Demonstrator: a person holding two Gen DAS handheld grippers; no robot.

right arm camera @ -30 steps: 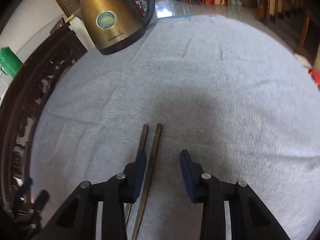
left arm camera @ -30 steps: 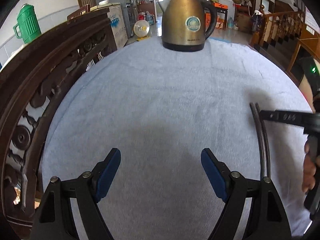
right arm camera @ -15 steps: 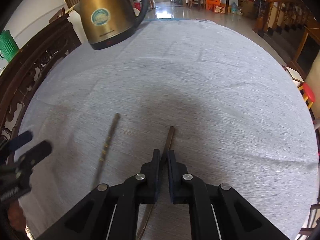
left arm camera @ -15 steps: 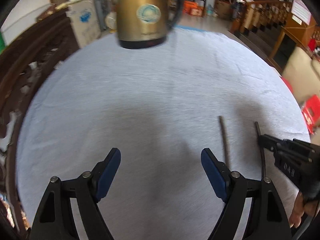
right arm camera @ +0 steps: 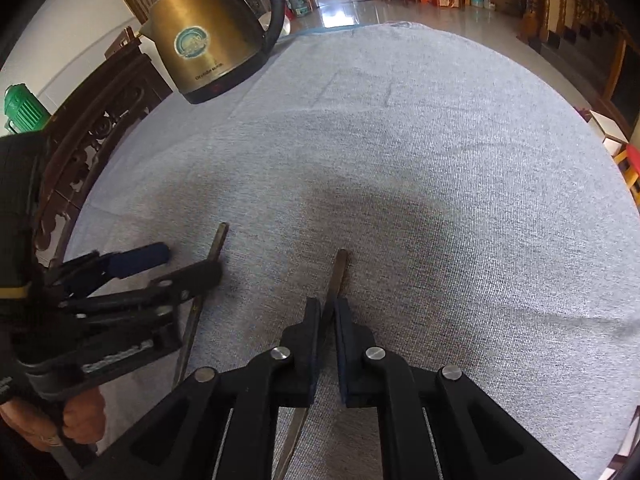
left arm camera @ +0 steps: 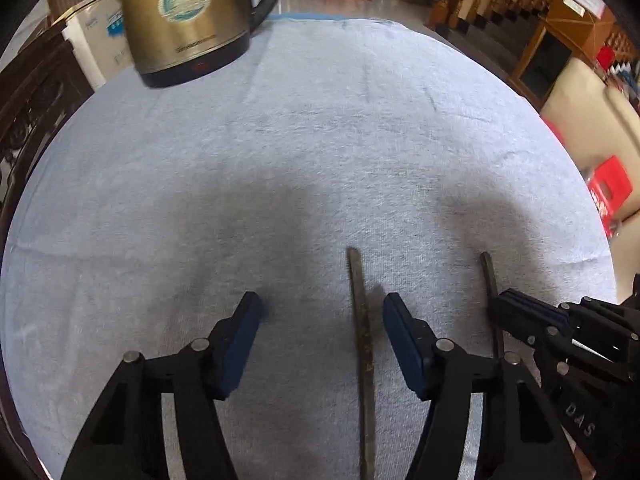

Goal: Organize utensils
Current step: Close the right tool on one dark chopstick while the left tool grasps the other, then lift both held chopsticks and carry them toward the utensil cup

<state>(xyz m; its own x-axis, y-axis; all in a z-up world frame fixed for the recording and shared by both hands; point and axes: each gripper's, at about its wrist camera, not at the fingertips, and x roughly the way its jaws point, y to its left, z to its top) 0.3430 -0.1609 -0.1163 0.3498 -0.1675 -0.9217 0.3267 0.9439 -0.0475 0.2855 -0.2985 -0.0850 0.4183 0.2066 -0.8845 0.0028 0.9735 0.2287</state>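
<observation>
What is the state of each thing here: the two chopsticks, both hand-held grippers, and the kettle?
Left hand-held gripper: jaws closing, pads not yet pressing the left chopstick between them.
Right hand-held gripper: shut on the right chopstick.
Left chopstick: lying flat on the cloth.
Right chopstick: clamped, far end showing past the pads.
Kettle: upright on the cloth, lid on.

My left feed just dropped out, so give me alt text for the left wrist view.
The left gripper is closing around one dark chopstick lying on the grey cloth, pads not yet touching it. At right, the right gripper clamps a second chopstick. A brass kettle stands top left.
</observation>
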